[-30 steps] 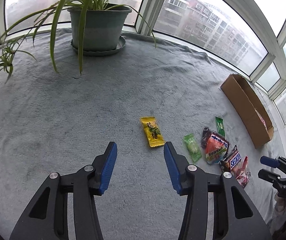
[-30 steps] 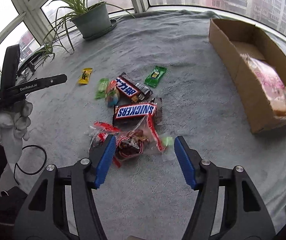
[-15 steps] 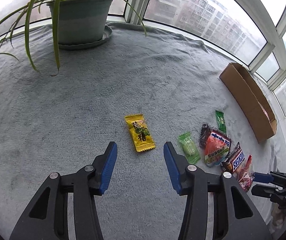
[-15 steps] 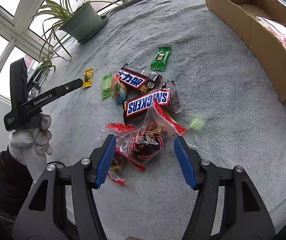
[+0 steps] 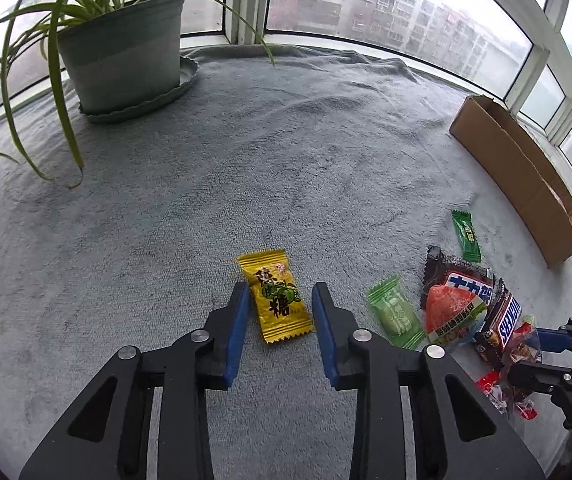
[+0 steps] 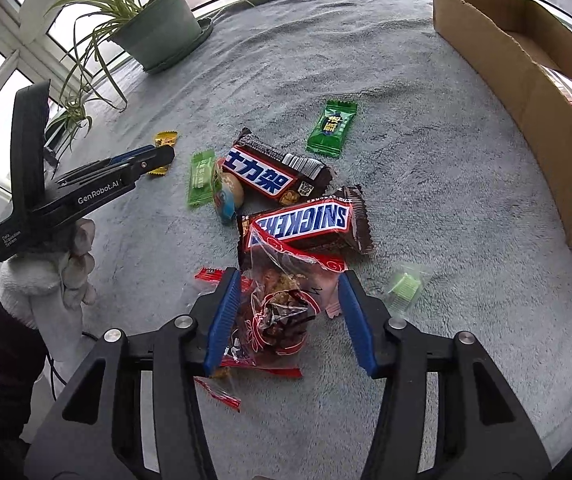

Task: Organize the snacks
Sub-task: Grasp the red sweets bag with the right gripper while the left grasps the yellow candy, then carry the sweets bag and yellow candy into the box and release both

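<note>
Two hand-held black grippers with blue pads, lowered over snacks on a grey fleece blanket (image 5: 286, 140). Left gripper (image 5: 280, 300) narrowed, jaws just closing, straddling a small yellow foil candy packet (image 5: 278, 300); one pad at the packet's edge, the other just clear, not yet pinching. Right gripper (image 6: 289, 292) half-wide, jaws just closing too, around a crinkly clear-and-red plastic snack bag (image 6: 286, 304), near pad touching, far pad apart. At twelve o'clock from that bag, a brown Snickers bar (image 6: 305, 224) overlapping its top edge. Open brown cardboard box (image 6: 525, 92) at two o'clock, well apart, likely the destination. Risks, as a judgement: flat foil packet sliding out or fleece pinched with it; slippery bag squirming free, or dragging the Snickers bar along. Open blanket between pile and box for carrying; green potted spider plant (image 5: 122, 48) at eleven o'clock, far from both paths.
</note>
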Demonstrator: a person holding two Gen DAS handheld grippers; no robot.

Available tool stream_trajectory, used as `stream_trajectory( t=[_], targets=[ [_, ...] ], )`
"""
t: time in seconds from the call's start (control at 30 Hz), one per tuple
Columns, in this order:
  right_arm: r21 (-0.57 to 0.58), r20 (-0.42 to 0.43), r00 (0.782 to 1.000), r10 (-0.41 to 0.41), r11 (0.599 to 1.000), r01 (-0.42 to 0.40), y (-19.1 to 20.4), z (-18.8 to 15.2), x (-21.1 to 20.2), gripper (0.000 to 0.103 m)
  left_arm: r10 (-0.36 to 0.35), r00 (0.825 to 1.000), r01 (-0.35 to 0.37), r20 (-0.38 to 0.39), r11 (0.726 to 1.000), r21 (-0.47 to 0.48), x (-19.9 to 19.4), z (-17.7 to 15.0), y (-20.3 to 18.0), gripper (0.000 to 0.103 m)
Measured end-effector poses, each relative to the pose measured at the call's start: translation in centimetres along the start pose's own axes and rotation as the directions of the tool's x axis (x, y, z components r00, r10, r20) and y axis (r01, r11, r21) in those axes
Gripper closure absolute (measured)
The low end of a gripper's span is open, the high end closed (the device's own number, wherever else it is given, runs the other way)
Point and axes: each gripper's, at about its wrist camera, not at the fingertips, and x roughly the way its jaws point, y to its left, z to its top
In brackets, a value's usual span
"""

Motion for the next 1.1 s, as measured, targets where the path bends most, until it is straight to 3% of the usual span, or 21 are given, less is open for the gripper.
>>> stream_trajectory(
  t=[0.07,0.3,0.67,0.9,1.1],
  targets=[
    [-0.008,-0.002,1.000,-0.001,1.000,0.001,0.0,0.0,0.1,0.053,0.015,1.000,-0.015,0.010,1.000,0.014,0.1,0.0,-0.2,0.080],
    [-0.033,-0.003,1.000,0.013,0.999,-0.013,0.0,-0.2,-0.1,0.064,0.023,0.999,-0.024,0.033,0.999,0.035,0.0,-0.3,-0.2,0.082],
    [-0.024,0.035,0.998,0.043,0.999,-0.042,-0.2,-0.4,-1.3,0.068,-0.011,0.999,0.012,0.047,1.000,-0.026,-1.3,-0.6,0.9,0.082],
    [-0.005,0.124,0.992,0.035,0.999,-0.035,-1.3,0.7,-4.5,0.068,-0.050,0.995,0.054,0.086,0.998,-0.039,-3.4,0.3,0.6,0.082],
    [0.027,0.239,0.971,-0.005,1.000,-0.002,-3.7,3.1,-8.7,0.068,-0.106,0.987,0.108,0.118,0.994,-0.016,-4.6,2.0,-1.3,0.082]
  ],
)
